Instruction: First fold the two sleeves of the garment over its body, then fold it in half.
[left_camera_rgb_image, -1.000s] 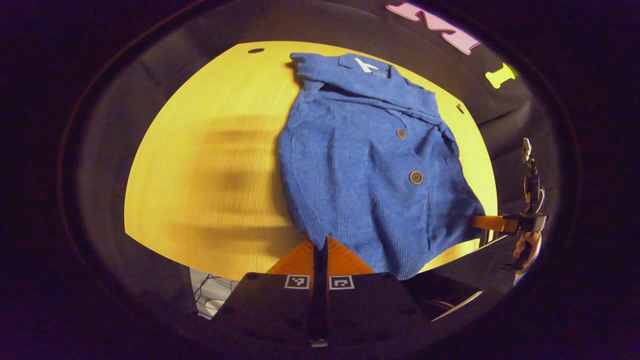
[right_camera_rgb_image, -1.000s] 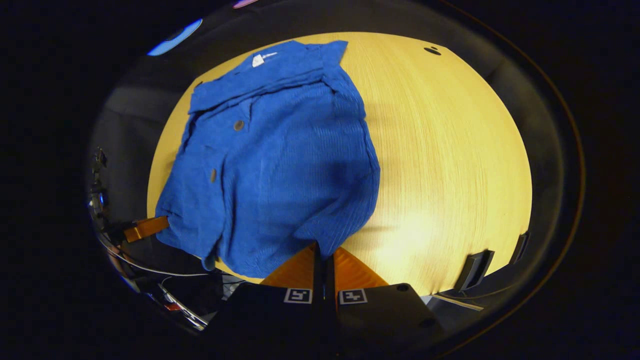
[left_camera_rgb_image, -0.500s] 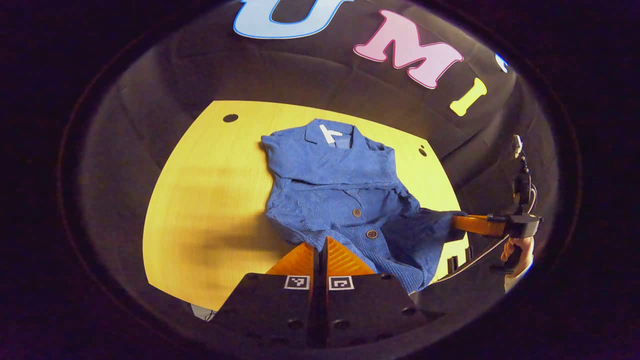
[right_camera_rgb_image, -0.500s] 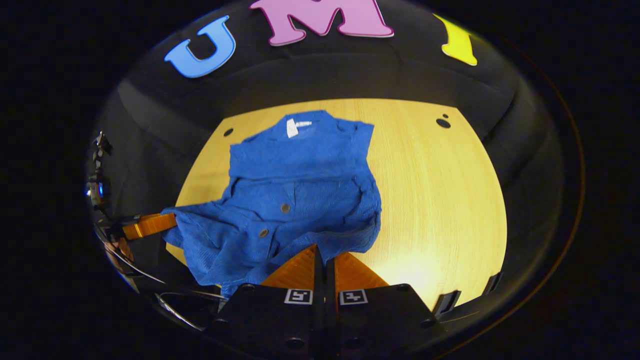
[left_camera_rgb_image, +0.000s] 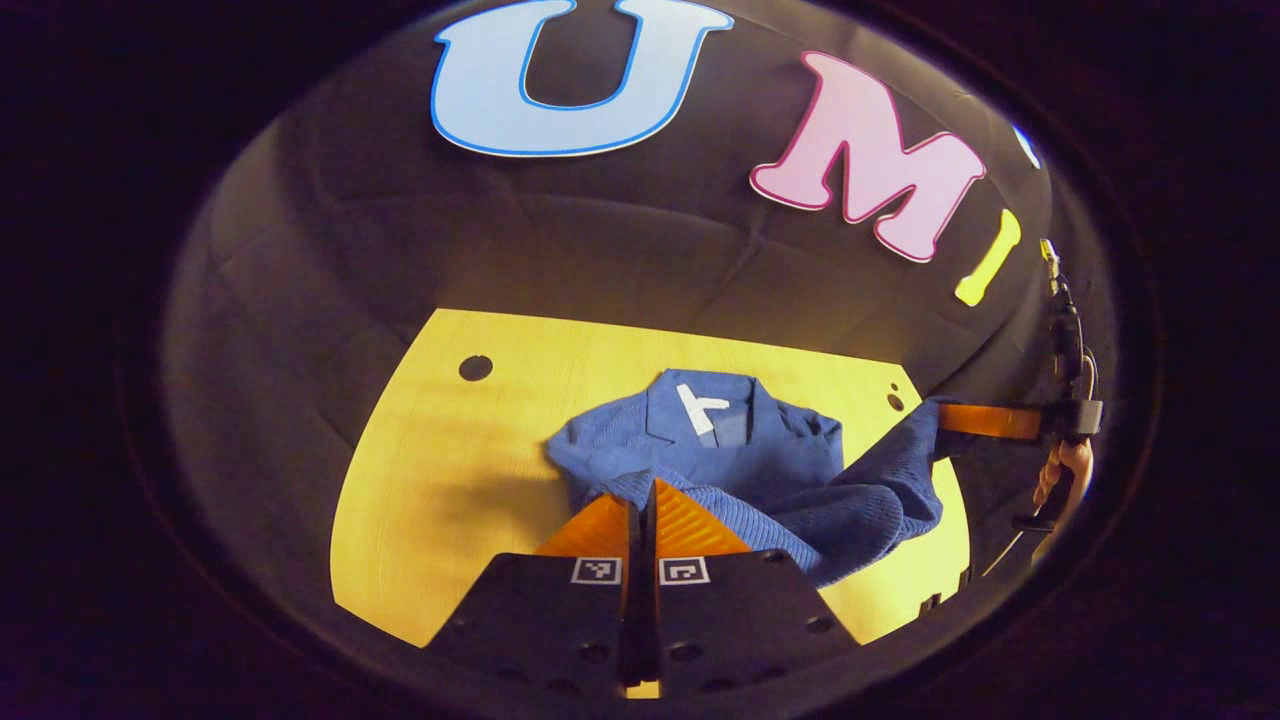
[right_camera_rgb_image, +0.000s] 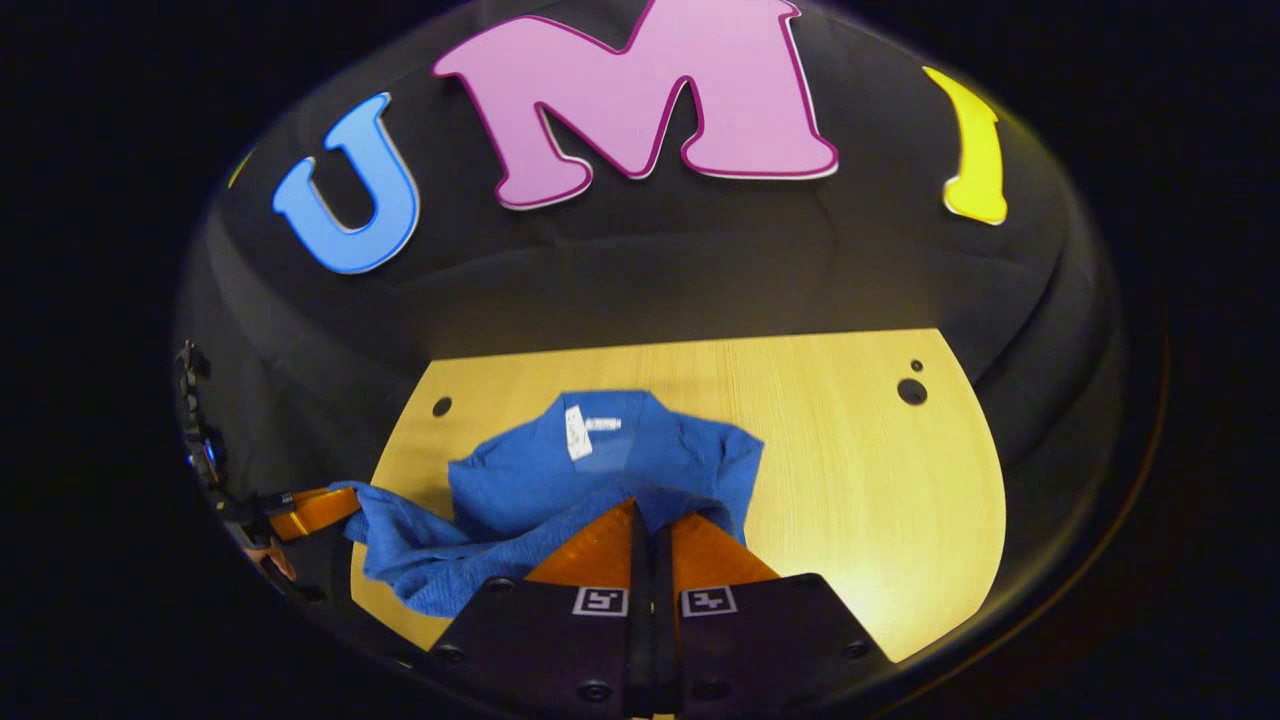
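A blue corduroy garment lies on the yellow wooden table, its collar and white label at the far end. My left gripper is shut on one corner of the lifted hem. Off to the right, my right gripper pinches the other hem corner, a hand holding it. In the right gripper view, the garment bunches toward its collar, and my right gripper is shut on the hem. The left gripper holds the hem at the left. The hem sags between the two grippers.
Round holes sit in the tabletop near its far corners. Bare table stretches to the right of the garment in the right gripper view. The black cloth wall rises right behind the table's far edge.
Both grippers have raised the hem off the table's near edge and carried it toward the collar. The buttoned front is now covered, and both views have tilted up toward the wall.
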